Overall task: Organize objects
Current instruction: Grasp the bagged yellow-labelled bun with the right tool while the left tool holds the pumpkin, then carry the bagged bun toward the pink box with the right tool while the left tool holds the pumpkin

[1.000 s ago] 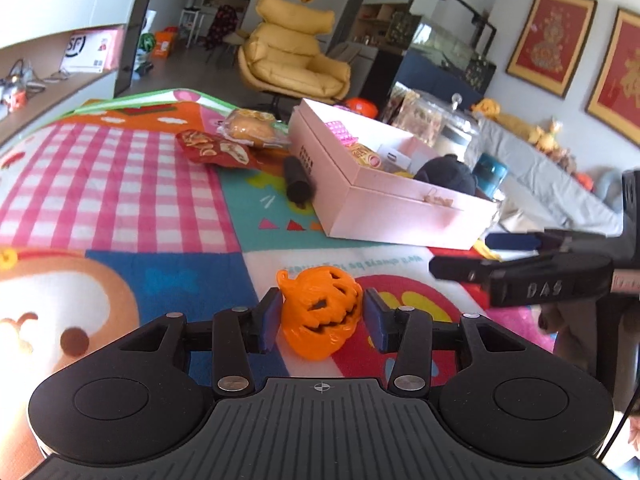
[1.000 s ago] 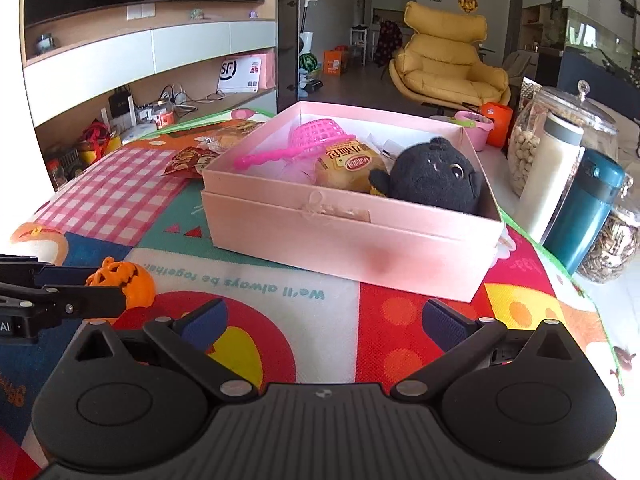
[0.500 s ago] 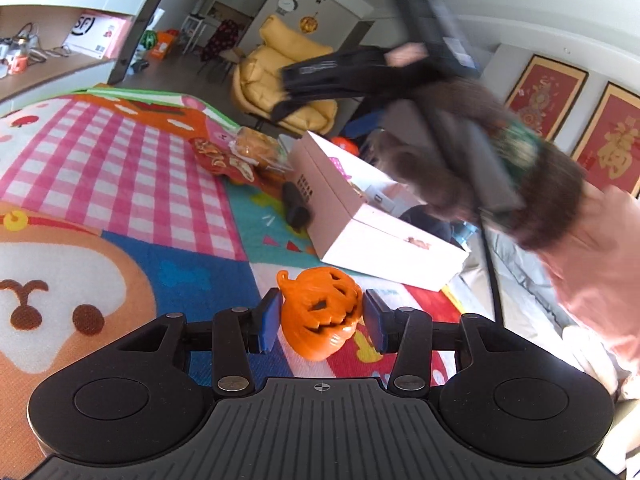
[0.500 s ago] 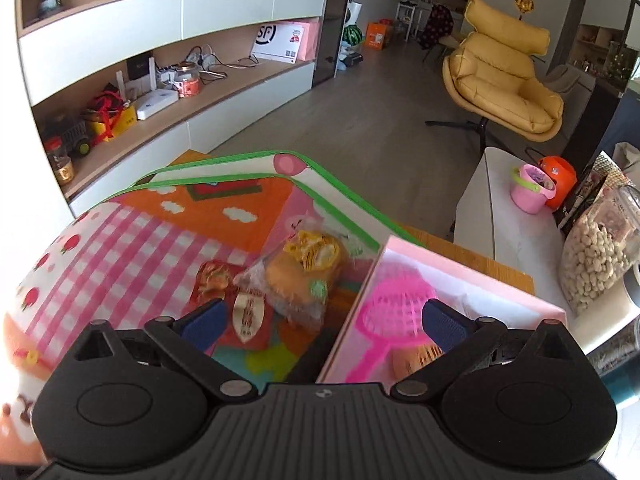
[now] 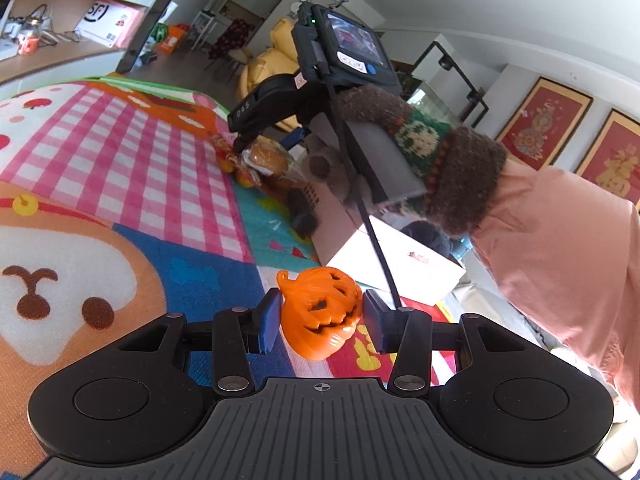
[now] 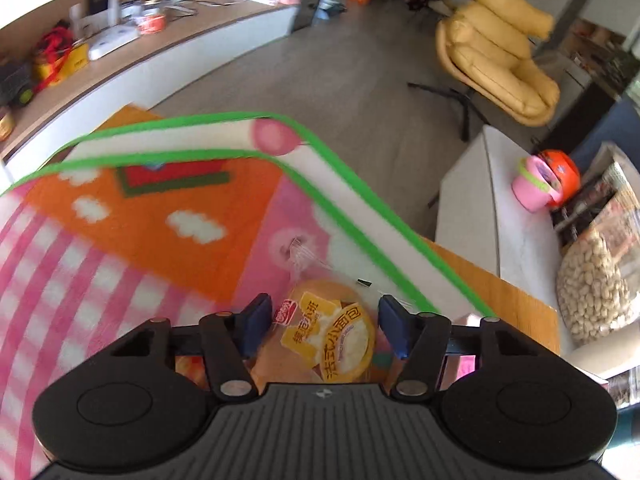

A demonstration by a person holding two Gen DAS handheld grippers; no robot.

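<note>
An orange toy pumpkin (image 5: 320, 316) hangs just above the colourful play mat (image 5: 120, 168), and my left gripper (image 5: 320, 312) is shut on it. Further back, a gloved hand holds my right gripper (image 5: 266, 140) tilted down over a wrapped bread bun (image 5: 266, 158). In the right wrist view the right gripper (image 6: 324, 320) straddles the bun packet (image 6: 328, 336). Its jaws are closing, and the blue pads (image 6: 258, 320) stand just beside the wrapper. The pink box (image 5: 396, 264) lies right of the bun and holds a black plush (image 5: 426, 232).
A red snack packet (image 5: 226, 160) and a black cylinder (image 5: 302, 210) lie by the box's left side. The mat's green edge (image 6: 360, 216) runs just beyond the bun. A peanut jar (image 6: 592, 280) and pink and orange cups (image 6: 536, 190) stand off to the right. A pink sleeve (image 5: 560, 248) crosses above the box.
My right gripper swung from in front of the pink box to the far bun packet, tipped downward, and its jaws narrowed around the packet. The left gripper kept the pumpkin and rolled slightly.
</note>
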